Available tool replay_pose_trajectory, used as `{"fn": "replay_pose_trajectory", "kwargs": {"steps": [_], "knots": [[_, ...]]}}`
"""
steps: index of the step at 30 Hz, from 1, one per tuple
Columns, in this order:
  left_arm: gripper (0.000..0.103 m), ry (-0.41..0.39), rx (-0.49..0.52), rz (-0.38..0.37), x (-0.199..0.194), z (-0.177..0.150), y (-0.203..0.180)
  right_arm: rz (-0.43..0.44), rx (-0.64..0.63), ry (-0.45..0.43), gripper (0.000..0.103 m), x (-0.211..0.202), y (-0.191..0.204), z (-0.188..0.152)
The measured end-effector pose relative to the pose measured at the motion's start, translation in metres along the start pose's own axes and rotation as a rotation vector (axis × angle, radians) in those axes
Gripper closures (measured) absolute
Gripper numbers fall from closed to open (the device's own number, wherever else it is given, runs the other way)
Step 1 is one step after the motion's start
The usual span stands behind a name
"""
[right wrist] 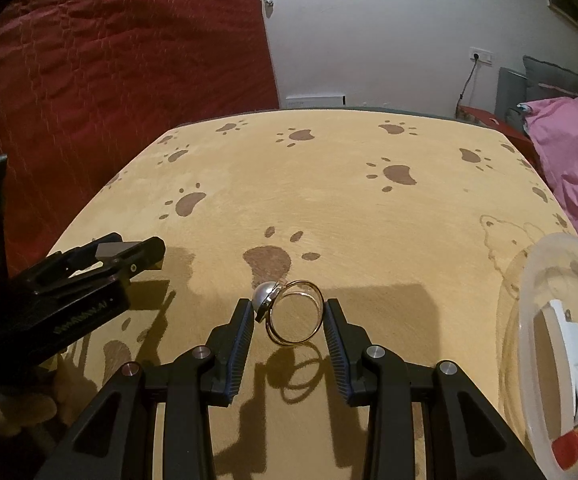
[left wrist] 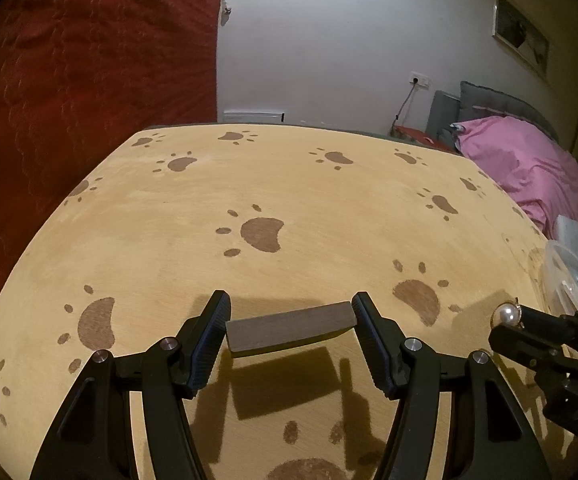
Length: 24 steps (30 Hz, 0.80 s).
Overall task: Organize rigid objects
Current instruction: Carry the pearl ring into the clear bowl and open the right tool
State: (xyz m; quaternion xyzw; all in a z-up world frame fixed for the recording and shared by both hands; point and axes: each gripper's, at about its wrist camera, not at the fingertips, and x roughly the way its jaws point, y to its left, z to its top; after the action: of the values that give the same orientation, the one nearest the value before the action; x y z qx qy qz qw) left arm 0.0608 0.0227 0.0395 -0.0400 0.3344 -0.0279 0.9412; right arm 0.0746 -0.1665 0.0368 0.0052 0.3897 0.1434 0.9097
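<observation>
Two grippers aloft, left gripper point(left wrist: 289, 330) clamping grey block point(left wrist: 291, 327), right gripper point(right wrist: 289, 320) pinching pearl ring point(right wrist: 295, 312)

- The left wrist view looks forward along the left gripper point(left wrist: 291, 330) from just behind its fingers, tilted down over the counter point(left wrist: 289, 200) and close to its surface.
- It faces the far wall, with the red curtain point(left wrist: 89, 80) on the left and the bed point(left wrist: 521, 160) on the right.
- The right wrist view sits the same way behind the right gripper point(right wrist: 289, 320), equally low and near, facing the same wall.
- Both views share the counter, the curtain, the wall socket point(right wrist: 481, 55), the bed and the clear bowl point(right wrist: 549, 320) at the right edge.
- Each camera catches the other gripper at its side.
</observation>
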Motion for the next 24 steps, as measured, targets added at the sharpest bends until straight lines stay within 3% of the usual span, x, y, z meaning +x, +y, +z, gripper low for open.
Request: {"fn": "replay_pose_trajectory", "kwargs": {"steps": [24], "knots": [[0.04,0.014,0.08,-0.029,-0.014,-0.01,-0.041,-0.045,0.103,-0.094,0.065,-0.052,-0.045,-0.009]]}}
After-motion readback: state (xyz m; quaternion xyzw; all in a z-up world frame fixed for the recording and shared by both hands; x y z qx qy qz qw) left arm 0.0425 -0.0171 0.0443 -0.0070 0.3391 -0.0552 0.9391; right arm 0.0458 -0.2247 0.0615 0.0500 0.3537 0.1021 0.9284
